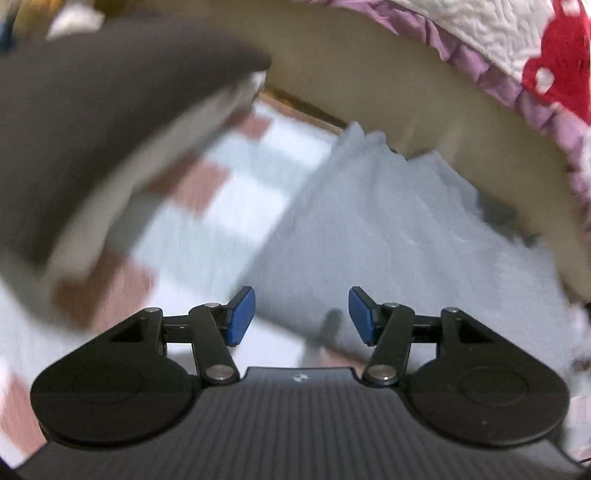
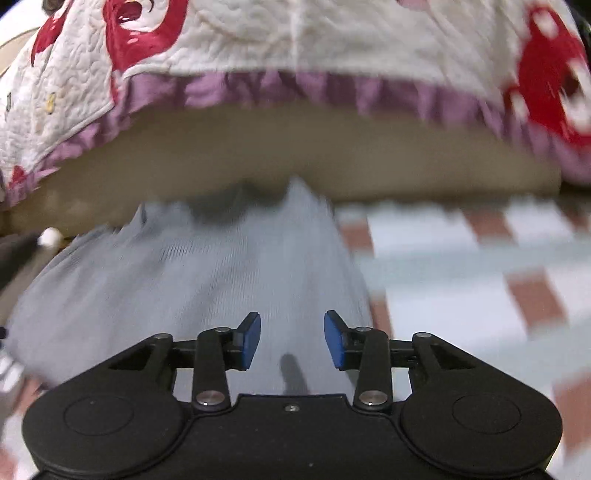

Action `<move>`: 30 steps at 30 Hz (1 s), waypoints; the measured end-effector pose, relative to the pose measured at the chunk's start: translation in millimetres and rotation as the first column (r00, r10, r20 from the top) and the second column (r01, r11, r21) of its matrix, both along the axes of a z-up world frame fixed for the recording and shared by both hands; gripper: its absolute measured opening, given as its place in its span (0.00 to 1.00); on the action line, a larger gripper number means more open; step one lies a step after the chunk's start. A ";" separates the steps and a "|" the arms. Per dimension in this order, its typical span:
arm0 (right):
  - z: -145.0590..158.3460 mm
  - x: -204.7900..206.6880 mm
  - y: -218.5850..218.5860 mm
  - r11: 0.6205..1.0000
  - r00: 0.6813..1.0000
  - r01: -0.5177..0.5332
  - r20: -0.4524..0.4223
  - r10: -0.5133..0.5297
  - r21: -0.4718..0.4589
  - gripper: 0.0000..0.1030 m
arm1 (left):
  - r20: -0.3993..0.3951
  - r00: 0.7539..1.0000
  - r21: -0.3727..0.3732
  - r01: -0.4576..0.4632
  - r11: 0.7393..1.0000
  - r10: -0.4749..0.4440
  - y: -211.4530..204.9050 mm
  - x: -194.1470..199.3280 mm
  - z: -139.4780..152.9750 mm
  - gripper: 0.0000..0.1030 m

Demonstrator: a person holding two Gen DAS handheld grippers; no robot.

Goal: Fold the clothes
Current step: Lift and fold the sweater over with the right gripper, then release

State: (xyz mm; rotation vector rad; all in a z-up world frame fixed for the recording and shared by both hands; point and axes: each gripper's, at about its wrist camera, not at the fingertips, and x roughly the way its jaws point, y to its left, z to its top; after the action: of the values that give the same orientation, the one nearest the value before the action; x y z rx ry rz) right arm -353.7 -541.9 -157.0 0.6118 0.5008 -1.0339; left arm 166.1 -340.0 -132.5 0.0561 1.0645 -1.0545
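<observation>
1. Two grippers hang over a checked mat, and both pictures are blurry.
2. On the far left of the left wrist view, a big dark grey cloth (image 1: 92, 122) with a pale underside fills the corner. I cannot tell what it is.
3. Next comes the checked mat (image 1: 221, 192), with white, pale green and brown squares.
4. A light grey garment (image 1: 388, 236) lies on the mat, right in front of the left gripper (image 1: 301, 316). Its blue pads stand apart with nothing between them.
5. Behind the garment is a tan wall (image 1: 388, 85) under a white quilt (image 1: 498, 33) with red shapes and a purple frill.
6. In the right wrist view, the garment (image 2: 207, 266) lies left and middle, reaching back to the tan wall (image 2: 295, 147).
7. The right gripper (image 2: 292, 340) hangs over the garment's near end. Its pads are apart too and hold nothing.
8. The mat (image 2: 461, 258) shows on the right.
</observation>
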 end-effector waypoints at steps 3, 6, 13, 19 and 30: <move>-10.2 -32.7 24.3 0.993 0.994 0.076 0.075 -0.083 0.087 0.44 | -0.203 0.979 -0.022 -0.021 1.000 0.016 15.7 -1.6 -16.8 0.54; -24.5 -59.1 35.2 0.966 0.971 0.147 0.155 -0.182 0.213 0.45 | -0.325 0.945 0.008 -0.030 1.000 0.031 17.4 -3.7 -38.0 0.54; -46.2 -64.8 30.8 0.928 0.906 0.185 0.309 -0.288 0.323 0.46 | -0.072 0.972 -0.047 -0.226 0.973 0.222 17.6 -5.1 -41.6 0.50; -46.4 -41.5 24.0 0.965 0.931 0.144 0.300 -0.207 0.220 0.47 | -0.375 0.913 -0.148 -0.228 0.962 0.159 23.0 5.2 -63.4 0.52; -52.0 -39.7 3.3 0.968 0.912 0.139 0.353 -0.208 0.210 0.47 | -0.395 0.909 -0.228 -0.240 0.943 0.136 -3.2 -9.4 -73.9 0.33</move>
State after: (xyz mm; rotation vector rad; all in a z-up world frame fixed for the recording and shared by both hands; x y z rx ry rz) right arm -393.4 -538.5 -209.0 1.0083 0.2059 -1.0142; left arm 156.7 -343.2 -206.5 -0.4833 1.2283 -1.0466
